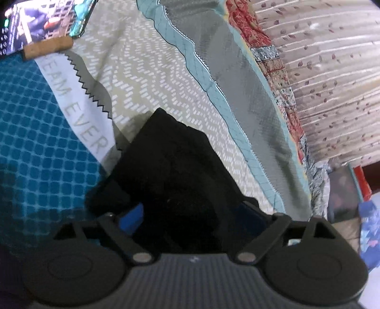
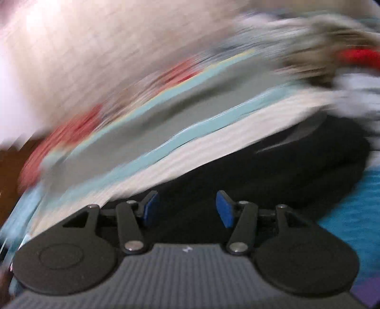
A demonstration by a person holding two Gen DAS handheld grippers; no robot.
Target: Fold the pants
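The black pants (image 1: 175, 171) lie folded into a compact bundle on the patterned bedsheet (image 1: 147, 78). My left gripper (image 1: 190, 216) is right over the bundle's near end, its blue pads (image 1: 133, 216) spread wide with black cloth between and over them; I cannot tell if it grips the cloth. In the right wrist view, which is motion-blurred, the pants (image 2: 285, 164) stretch away to the right. My right gripper (image 2: 187, 209) is open and empty just above their near edge, blue pads (image 2: 224, 210) apart.
A teal checked pillow (image 1: 35, 142) with a white lettered band lies at the left. A phone (image 1: 45, 21) rests at the top left. A grey and light-blue bedsheet border (image 1: 237, 95) and a patterned curtain (image 1: 332, 83) run along the right.
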